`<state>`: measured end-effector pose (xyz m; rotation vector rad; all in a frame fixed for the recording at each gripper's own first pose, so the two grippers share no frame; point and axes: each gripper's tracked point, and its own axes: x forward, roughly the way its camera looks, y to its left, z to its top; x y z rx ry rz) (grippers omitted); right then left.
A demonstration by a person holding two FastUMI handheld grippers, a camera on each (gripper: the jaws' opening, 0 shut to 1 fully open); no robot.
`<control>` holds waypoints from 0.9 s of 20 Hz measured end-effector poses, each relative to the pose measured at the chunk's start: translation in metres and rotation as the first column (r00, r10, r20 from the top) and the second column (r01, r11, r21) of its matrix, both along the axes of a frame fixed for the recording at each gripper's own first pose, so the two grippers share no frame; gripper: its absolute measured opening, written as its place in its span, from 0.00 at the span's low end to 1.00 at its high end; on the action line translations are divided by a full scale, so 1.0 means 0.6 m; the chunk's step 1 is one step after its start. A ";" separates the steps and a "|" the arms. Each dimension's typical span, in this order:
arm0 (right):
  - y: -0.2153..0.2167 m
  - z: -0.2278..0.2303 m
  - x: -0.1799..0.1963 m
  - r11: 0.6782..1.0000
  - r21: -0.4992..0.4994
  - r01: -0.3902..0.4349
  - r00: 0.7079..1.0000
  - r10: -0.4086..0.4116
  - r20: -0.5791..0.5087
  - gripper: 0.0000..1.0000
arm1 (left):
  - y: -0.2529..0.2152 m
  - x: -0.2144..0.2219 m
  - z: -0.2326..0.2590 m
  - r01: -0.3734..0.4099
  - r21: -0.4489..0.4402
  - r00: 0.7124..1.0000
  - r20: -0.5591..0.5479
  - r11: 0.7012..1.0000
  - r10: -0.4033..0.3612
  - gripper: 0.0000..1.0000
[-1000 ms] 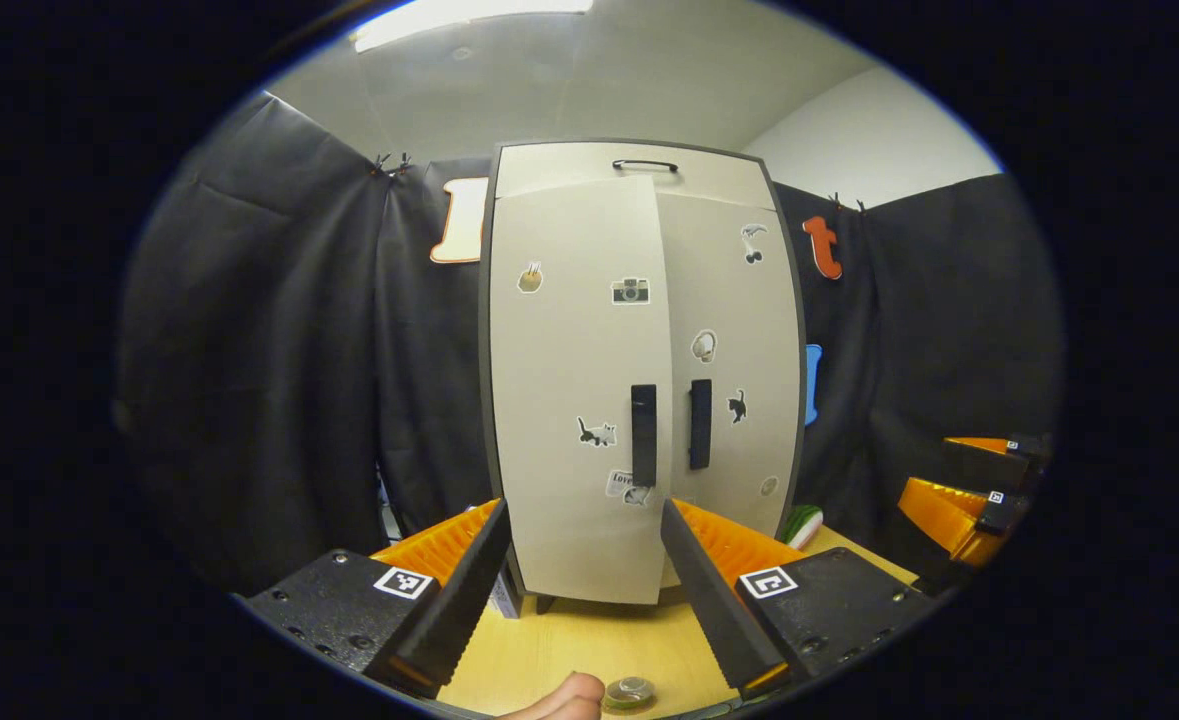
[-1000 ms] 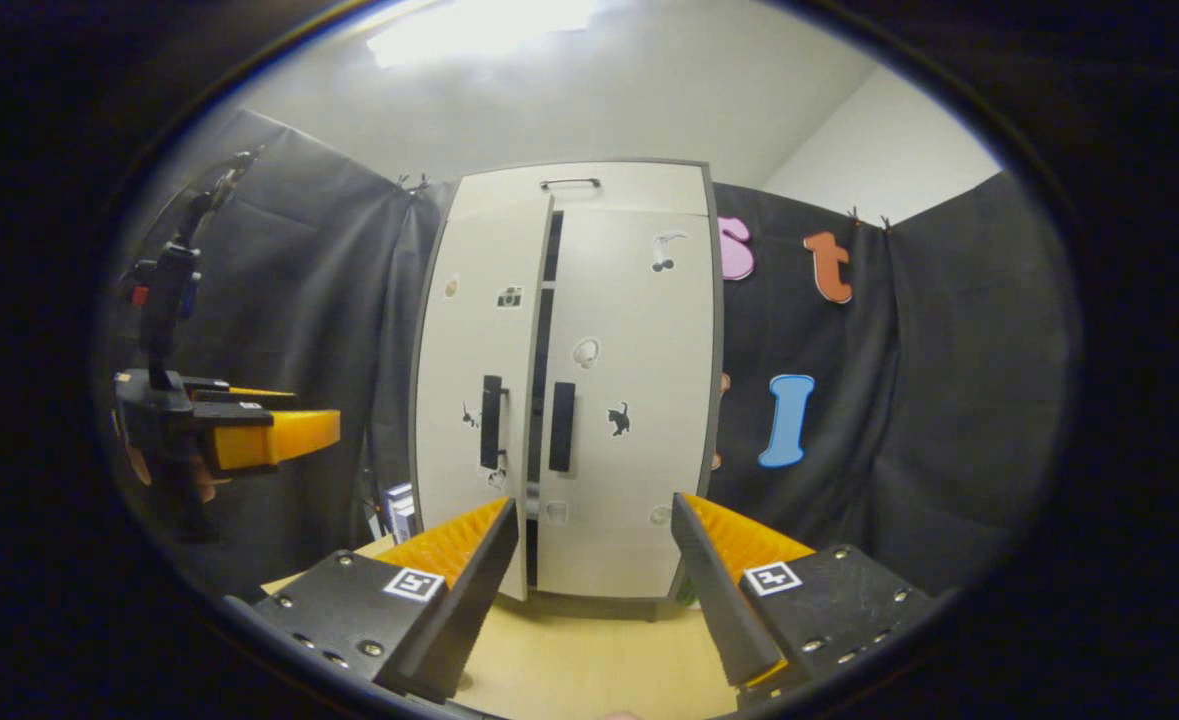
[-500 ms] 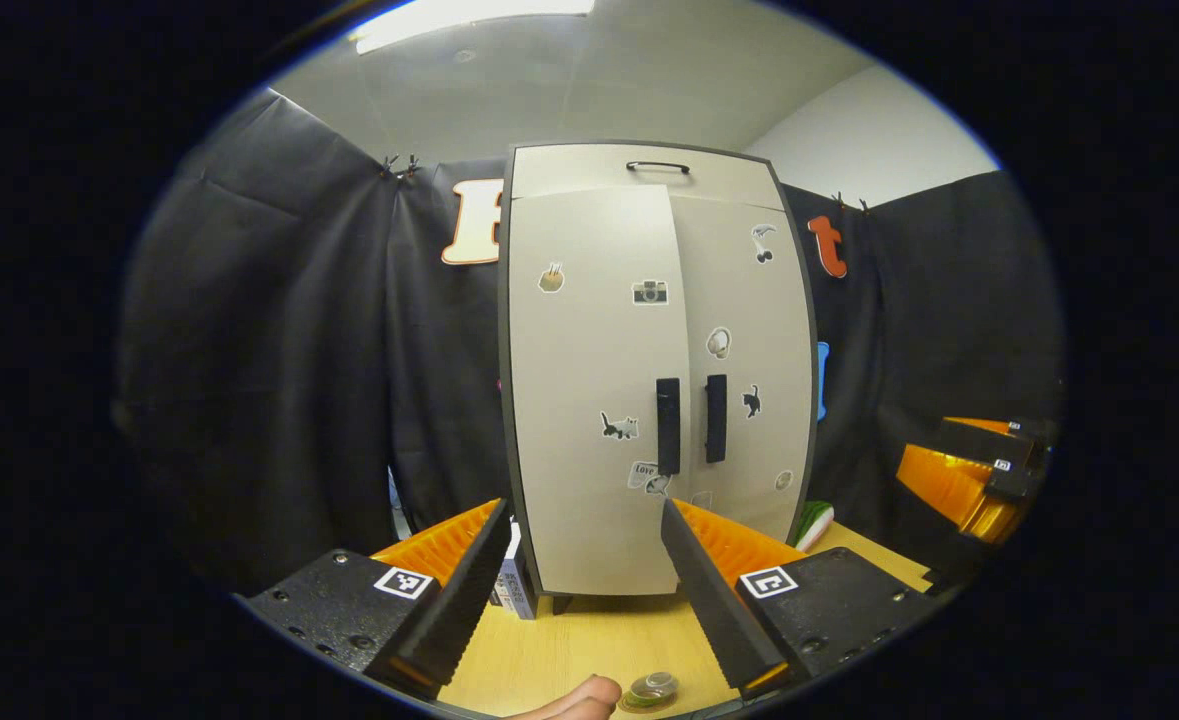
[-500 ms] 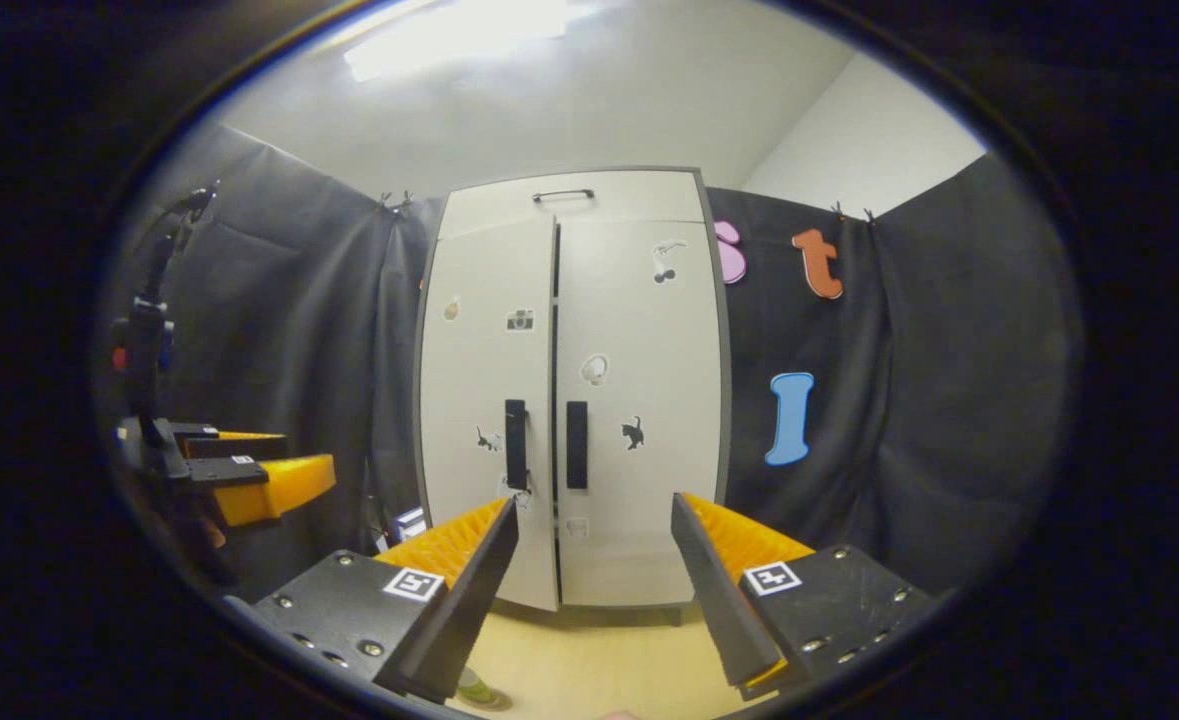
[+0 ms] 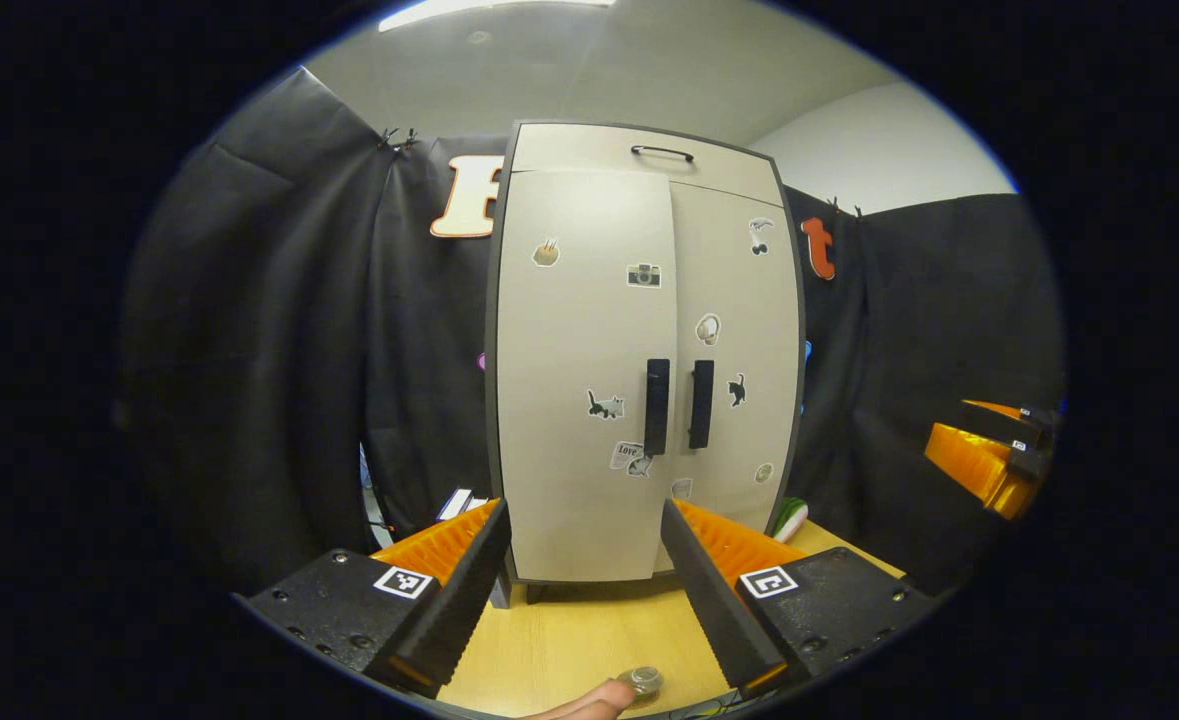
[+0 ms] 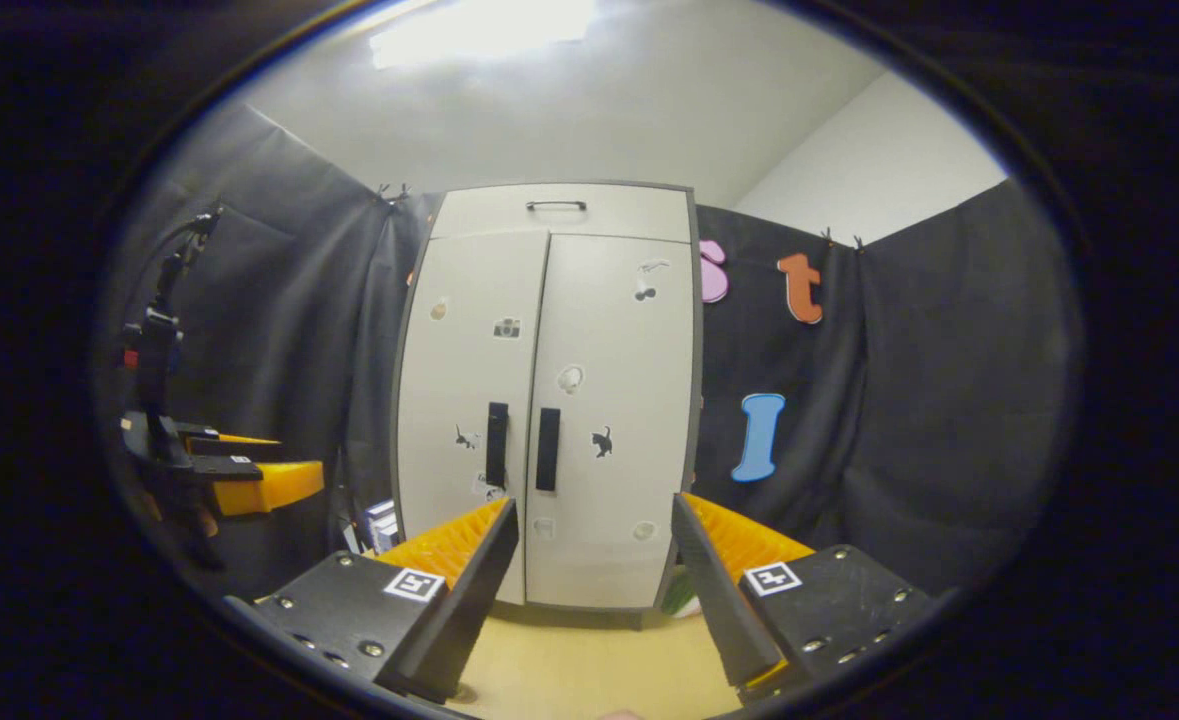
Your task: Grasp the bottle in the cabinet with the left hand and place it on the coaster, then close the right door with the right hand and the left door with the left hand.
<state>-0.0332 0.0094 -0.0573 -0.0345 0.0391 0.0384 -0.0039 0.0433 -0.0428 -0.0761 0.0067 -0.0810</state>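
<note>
The pale cabinet (image 5: pixel 639 370) stands on the wooden table (image 5: pixel 569 640), its left door (image 5: pixel 574 400) and right door (image 5: pixel 744 330) both flush and closed, dark handles side by side. My left gripper (image 5: pixel 579 590) is open, a short way in front of the left door, touching nothing. At the bottom edge of the left gripper view sits a small round cap (image 5: pixel 641 680), apparently the bottle's top, beside a fingertip (image 5: pixel 589 702). My right gripper (image 6: pixel 594 600) is open before the cabinet (image 6: pixel 549 400), nothing between its fingers. Each gripper shows off to the side in the other's view: the left gripper (image 6: pixel 239 480), the right gripper (image 5: pixel 989 460).
A green-and-white object (image 5: pixel 789 518) lies at the cabinet's right foot, seen too in the right gripper view (image 6: pixel 682 598). Small boxes (image 5: pixel 459 503) stand behind the cabinet's left side. Black cloth walls close in the back and both sides.
The left door, ajar a second ago, has swung flush with the right door. Both grippers have stayed open, and their views of the cabinet have shifted a little.
</note>
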 end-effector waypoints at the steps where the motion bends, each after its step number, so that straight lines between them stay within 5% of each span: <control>1: -0.007 0.002 -0.002 1.000 0.000 0.010 1.000 -0.010 -0.002 0.93 | 0.000 0.003 -0.002 -0.001 0.002 1.000 -0.001 1.000 0.001 0.96; 18: 0.003 0.011 -0.004 0.998 0.048 0.049 0.999 -0.049 0.006 0.93 | 0.012 0.003 0.028 -0.002 0.010 0.999 0.032 1.000 0.002 0.96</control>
